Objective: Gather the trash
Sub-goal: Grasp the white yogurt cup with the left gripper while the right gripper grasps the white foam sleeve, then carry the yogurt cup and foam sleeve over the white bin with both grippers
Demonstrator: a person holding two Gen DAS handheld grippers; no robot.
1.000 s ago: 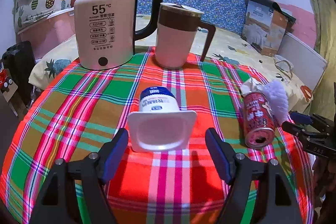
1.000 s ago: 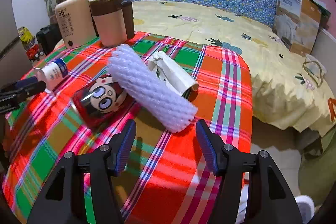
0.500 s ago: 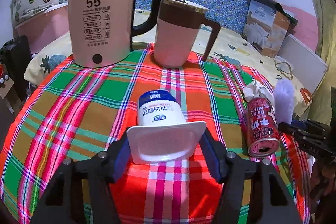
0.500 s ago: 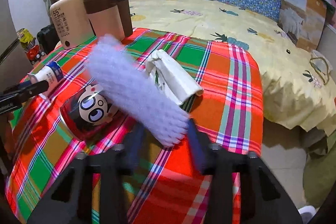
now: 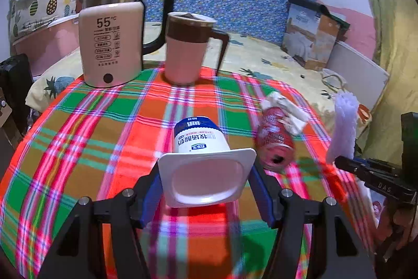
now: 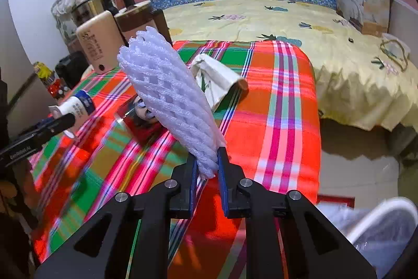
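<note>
My left gripper [image 5: 206,190] is shut on a white yogurt cup [image 5: 201,148] with a blue label, its open mouth facing the camera, just above the plaid tablecloth [image 5: 104,127]. My right gripper [image 6: 205,169] is shut on a white foam net sleeve [image 6: 167,93] and holds it lifted off the table; the sleeve also shows at the right of the left wrist view [image 5: 343,122]. A red drink can [image 5: 274,140] lies on its side, with a crumpled paper wrapper [image 5: 284,106] against it. The wrapper [image 6: 219,77] lies behind the sleeve.
An electric kettle [image 5: 112,35] and a lidded pink mug [image 5: 188,49] stand at the table's far side. A bed with a yellow sheet [image 6: 300,25] lies beyond. A white-rimmed bin with a plastic liner [image 6: 381,229] sits on the floor at lower right.
My left gripper closed on the yogurt cup and lifted it slightly. My right gripper closed on the foam sleeve and raised it off the can and table.
</note>
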